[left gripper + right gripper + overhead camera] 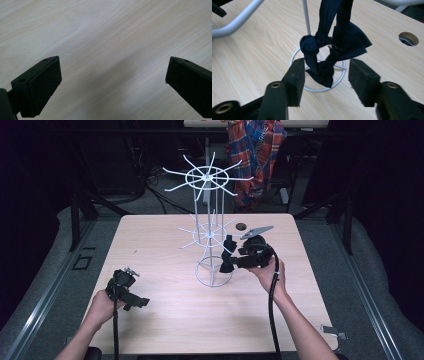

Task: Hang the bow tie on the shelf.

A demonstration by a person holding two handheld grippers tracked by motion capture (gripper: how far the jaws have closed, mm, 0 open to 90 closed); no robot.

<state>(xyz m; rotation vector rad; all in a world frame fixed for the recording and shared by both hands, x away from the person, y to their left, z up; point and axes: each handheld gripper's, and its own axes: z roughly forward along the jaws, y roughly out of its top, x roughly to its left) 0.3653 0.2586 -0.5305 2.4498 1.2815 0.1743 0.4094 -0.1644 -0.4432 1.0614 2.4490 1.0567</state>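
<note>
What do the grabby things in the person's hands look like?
Both are black. The left gripper has two chunky wedge-shaped jaws with flat pads and small screw holes. The right gripper has brass-coloured rivets on its arms and a grey three-cornered plate on top. A black cable trails from each. The forearms are bare, with no sleeves.

Pale wood-grain table (165, 320) under bright light; grey carpeted floor (370, 270) around it; plaid red-blue cloth (256, 150) beyond, room dark.
</note>
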